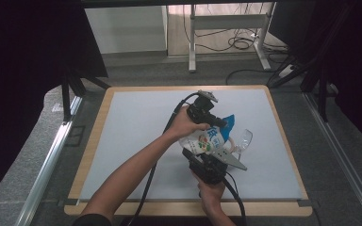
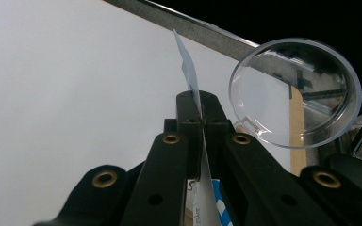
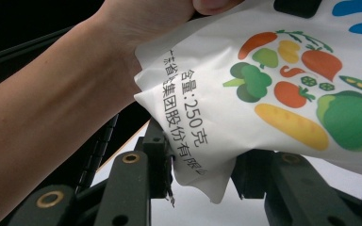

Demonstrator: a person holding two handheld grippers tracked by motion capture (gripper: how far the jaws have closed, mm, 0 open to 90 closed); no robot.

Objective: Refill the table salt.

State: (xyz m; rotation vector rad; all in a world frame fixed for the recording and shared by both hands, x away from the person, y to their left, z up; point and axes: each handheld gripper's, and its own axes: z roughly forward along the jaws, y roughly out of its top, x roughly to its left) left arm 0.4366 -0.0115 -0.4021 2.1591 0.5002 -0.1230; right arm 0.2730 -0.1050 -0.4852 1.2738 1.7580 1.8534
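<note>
— What is that pouch (image 3: 264, 84) going to be like to handle?

— Soft and light, I'd say. It's a thin, glossy white sachet with vegetables printed on it, and it creases wherever it's touched. It's slippery too, so a flat sealed edge is the place to pinch, not the belly.

— Where is it now?

— Held up over the surface, between the two tools. On the near side, the right gripper (image 3: 202, 155) has its fingers (image 3: 158, 155) standing apart, with the pouch's lower corner hanging between them and brushing one. Farther out, the left gripper (image 2: 201, 101) has its fingers (image 2: 188, 110) pressed tight on the thin top edge.

— And that clear thing beyond?

— A plastic cup (image 2: 294, 92), just beside the pouch. It's brittle-looking and easy to knock. I can't tell if it stands straight.

— The rest?

— A pale grey surface (image 1: 136, 141) with a wooden border, otherwise bare. Behind it there's a desk frame (image 1: 226, 28), with cables on the floor.
</note>
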